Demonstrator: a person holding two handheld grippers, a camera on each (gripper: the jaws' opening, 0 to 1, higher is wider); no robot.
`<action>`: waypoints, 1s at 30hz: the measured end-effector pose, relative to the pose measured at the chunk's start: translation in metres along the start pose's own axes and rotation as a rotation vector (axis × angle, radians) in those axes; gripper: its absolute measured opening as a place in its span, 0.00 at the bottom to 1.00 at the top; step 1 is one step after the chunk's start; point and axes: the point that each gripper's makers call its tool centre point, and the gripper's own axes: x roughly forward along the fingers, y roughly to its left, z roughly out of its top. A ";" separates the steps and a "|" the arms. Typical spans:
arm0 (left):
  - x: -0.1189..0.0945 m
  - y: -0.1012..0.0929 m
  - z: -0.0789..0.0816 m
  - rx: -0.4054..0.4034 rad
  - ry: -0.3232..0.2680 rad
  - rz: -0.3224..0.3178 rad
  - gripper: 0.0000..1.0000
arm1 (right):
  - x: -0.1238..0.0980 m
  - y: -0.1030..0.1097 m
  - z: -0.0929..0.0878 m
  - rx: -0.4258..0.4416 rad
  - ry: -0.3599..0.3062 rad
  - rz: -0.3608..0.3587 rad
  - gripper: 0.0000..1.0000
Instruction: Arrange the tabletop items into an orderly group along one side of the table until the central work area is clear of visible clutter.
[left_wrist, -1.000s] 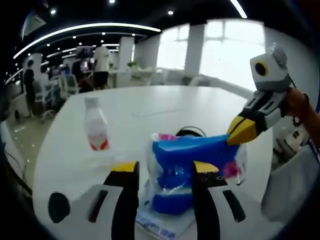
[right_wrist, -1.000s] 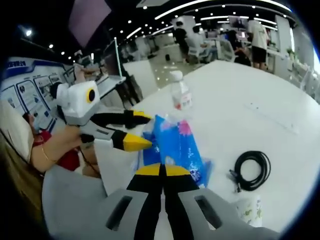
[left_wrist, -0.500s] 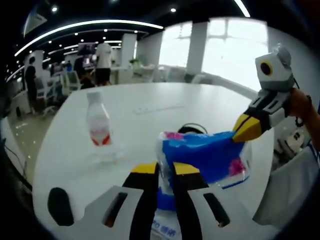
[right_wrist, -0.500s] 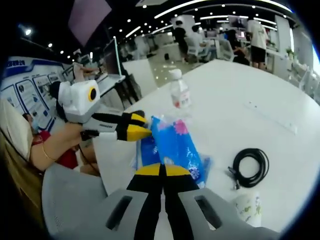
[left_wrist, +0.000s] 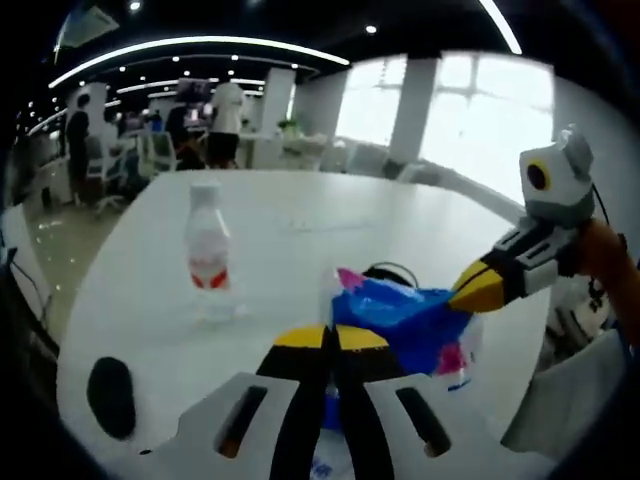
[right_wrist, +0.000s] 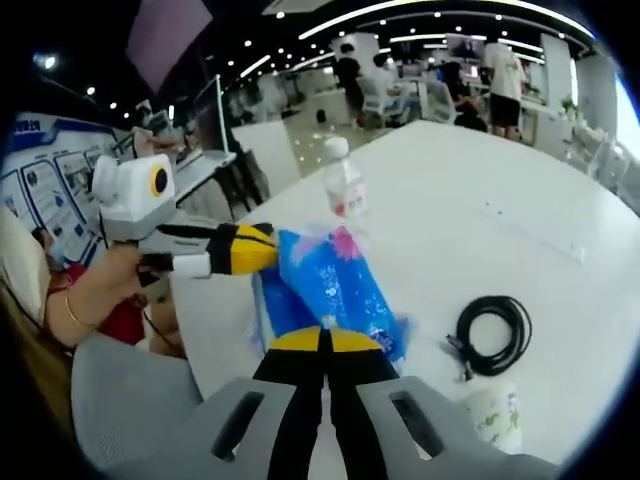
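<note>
Having closed within the last second, the left gripper (left_wrist: 331, 338) pinched the near end of the blue tissue pack (left_wrist: 405, 318) while the right gripper (right_wrist: 322, 341) clamped its far end, readying a two-handed lift tableside.

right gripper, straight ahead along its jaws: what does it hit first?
The blue tissue pack: the right gripper has its jaws shut on the pack's near edge. Past it, roughly in line, stands the water bottle, though depth is hard to judge.
</note>
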 end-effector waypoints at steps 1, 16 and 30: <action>-0.001 0.002 0.001 -0.004 -0.002 0.013 0.00 | 0.001 -0.001 0.001 0.016 -0.010 -0.006 0.01; -0.005 0.016 -0.008 -0.194 0.005 0.092 0.00 | -0.001 -0.021 0.003 0.176 -0.148 -0.247 0.29; -0.006 0.021 -0.008 -0.249 -0.005 0.126 0.00 | 0.009 -0.020 -0.034 0.329 -0.129 -0.302 0.37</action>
